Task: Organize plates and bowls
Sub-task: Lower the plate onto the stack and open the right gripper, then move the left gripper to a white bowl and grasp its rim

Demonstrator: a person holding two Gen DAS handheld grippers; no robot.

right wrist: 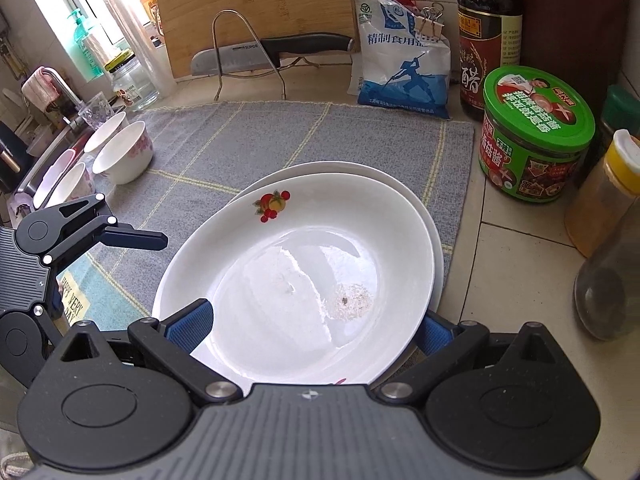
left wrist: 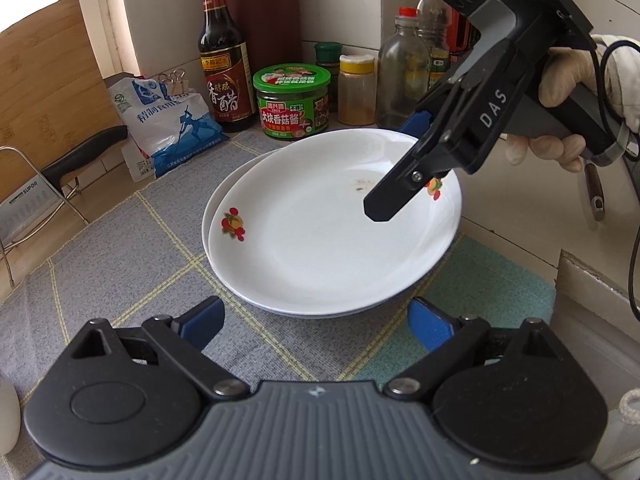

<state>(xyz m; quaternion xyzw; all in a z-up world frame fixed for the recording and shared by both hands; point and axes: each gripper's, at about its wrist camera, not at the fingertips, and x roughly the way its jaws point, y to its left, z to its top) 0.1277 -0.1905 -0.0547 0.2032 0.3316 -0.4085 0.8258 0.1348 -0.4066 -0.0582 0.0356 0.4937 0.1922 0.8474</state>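
Right wrist view: right tool (right wrist: 316, 328) spread around stacked plates (right wrist: 304, 264); left tool (left wrist: 316, 320) spread, empty.

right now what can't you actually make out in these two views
- Lower plate: only a rim crescent shows in either view; the top plate covers the rest.
- Right gripper: its fingers straddle the top plate's near edge, but whether the pads touch it is unclear.
- Bowls: in the right wrist view only, small at the left edge, and the left gripper cuts off the nearest, so the count is uncertain.
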